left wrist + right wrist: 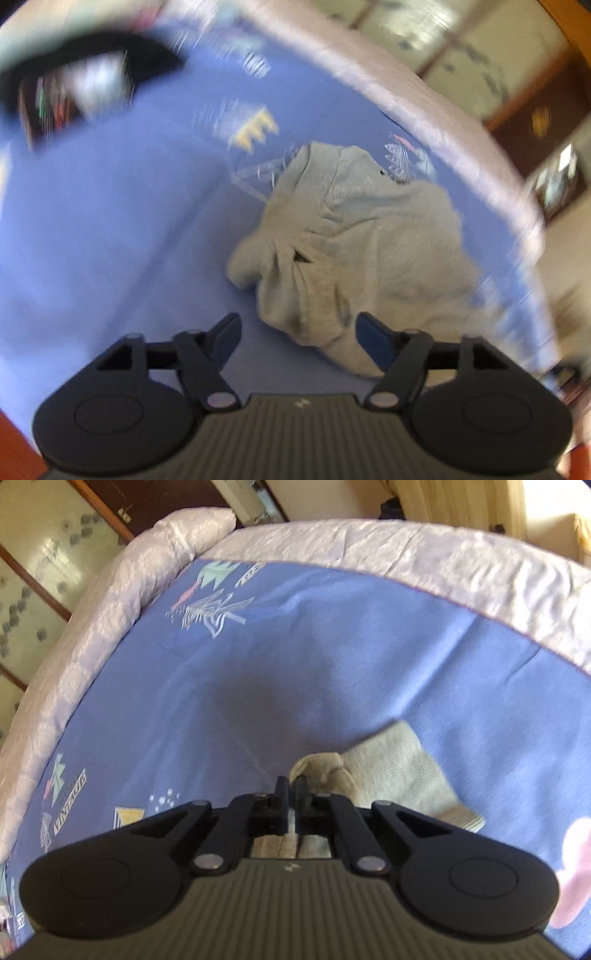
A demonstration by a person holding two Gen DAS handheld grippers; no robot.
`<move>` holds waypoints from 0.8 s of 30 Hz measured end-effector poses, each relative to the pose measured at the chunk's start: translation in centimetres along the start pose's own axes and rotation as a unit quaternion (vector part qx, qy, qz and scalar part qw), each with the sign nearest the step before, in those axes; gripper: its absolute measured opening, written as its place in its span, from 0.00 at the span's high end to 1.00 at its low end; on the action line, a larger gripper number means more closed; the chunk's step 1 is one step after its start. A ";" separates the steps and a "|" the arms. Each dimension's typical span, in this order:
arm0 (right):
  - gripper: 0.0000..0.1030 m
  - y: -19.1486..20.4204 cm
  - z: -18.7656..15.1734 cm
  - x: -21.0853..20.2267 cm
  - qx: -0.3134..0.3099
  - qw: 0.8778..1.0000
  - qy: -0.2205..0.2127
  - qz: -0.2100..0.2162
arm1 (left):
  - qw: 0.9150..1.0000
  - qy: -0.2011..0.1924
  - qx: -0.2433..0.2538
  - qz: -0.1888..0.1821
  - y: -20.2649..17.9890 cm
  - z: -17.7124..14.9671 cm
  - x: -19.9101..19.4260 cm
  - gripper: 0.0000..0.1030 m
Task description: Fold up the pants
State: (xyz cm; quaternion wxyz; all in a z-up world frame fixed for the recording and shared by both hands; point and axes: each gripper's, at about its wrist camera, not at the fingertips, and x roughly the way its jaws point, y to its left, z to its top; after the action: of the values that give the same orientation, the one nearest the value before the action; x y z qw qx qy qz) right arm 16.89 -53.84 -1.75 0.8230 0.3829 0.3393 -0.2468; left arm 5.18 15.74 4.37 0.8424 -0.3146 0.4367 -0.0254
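The grey pants (354,236) lie crumpled in a heap on the blue bedspread (110,221) in the left wrist view. My left gripper (297,328) is open, its fingers either side of the heap's near edge, just above the bed. In the right wrist view my right gripper (291,786) is shut on a bunched part of the grey pants (391,771), whose ribbed cuff or waistband lies on the bedspread (295,657) just right of the fingers.
A pale quilted border (110,590) runs round the bed's edge. A dark garment with a print (74,88) lies at the far left of the bed. Wooden-framed wardrobe doors (37,554) stand beyond the bed.
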 end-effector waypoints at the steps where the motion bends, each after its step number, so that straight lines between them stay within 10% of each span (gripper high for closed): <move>1: 0.95 -0.3 0.2 -0.8 0.011 1.000 -0.010 0.015 | 0.999 0.008 -0.036 -0.021 0.7 0.3 0.4 0.26; 4: 0.95 -1.5 0.9 -4.3 0.033 0.994 -0.050 0.089 | 0.990 0.031 -0.112 -0.081 1.8 1.0 2.3 0.20; 7: 0.95 -2.7 1.3 -8.7 0.021 0.985 -0.098 0.141 | 0.991 0.038 -0.112 -0.065 0.6 1.7 4.6 0.25; 11: 0.95 -6.3 -0.5 -13.5 0.002 0.971 -0.156 0.182 | 0.993 0.052 -0.098 -0.036 -0.1 2.4 7.6 0.89; 24: 0.95 -19.1 -9.8 -13.1 0.089 0.987 -0.088 0.103 | 0.997 -0.009 -0.075 -0.020 2.4 3.0 -3.2 0.91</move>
State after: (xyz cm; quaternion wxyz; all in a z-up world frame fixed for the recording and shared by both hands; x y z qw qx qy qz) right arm -7.95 -55.27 -5.50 0.8331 0.4647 0.2011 -0.2228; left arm 4.95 20.25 6.57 0.8199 -0.3856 0.4231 -0.0062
